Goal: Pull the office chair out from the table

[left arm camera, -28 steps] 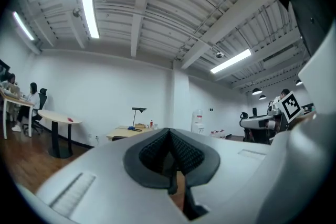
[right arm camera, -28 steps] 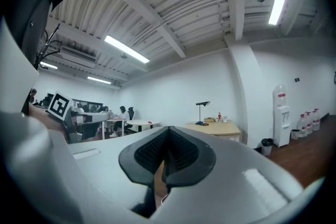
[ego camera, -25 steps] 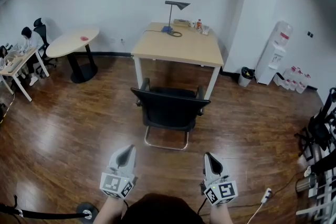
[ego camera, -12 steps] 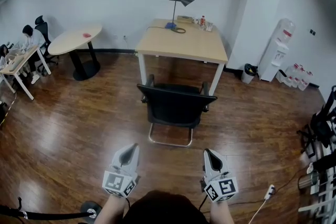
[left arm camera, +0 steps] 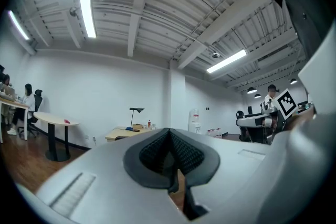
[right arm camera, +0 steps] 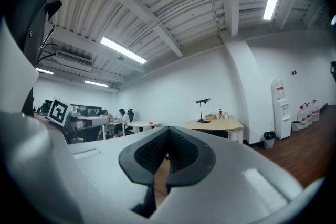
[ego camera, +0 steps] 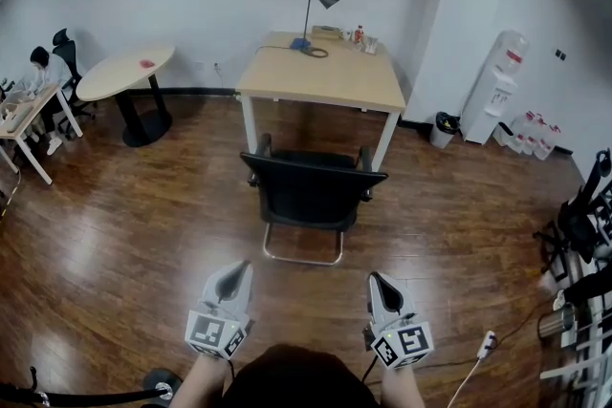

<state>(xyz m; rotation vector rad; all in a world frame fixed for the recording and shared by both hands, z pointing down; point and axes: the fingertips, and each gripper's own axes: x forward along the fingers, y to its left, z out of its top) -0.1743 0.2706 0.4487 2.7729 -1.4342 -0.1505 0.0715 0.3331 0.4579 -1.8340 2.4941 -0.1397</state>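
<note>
A black office chair (ego camera: 312,196) on a chrome sled base stands on the wood floor, its back toward me, just in front of a square light-wood table (ego camera: 323,76) with white legs. My left gripper (ego camera: 235,270) and right gripper (ego camera: 377,281) hover side by side near the bottom of the head view, well short of the chair, both shut with nothing in them. In the left gripper view the table (left arm camera: 123,134) shows far off past the closed left gripper (left arm camera: 169,136). In the right gripper view the table (right arm camera: 214,125) and the chair's back (right arm camera: 214,134) appear beyond the closed right gripper (right arm camera: 167,136).
A desk lamp (ego camera: 313,17) and small bottles (ego camera: 360,35) sit on the table's far side. A round table (ego camera: 122,74) and a seated person (ego camera: 38,74) are at left. A water dispenser (ego camera: 494,86), a bin (ego camera: 442,129) and equipment racks (ego camera: 583,244) line the right.
The whole scene shifts slightly in the head view as the camera moves. Both grippers stay shut and hold their places near the bottom; the chair and table stand where they were.
</note>
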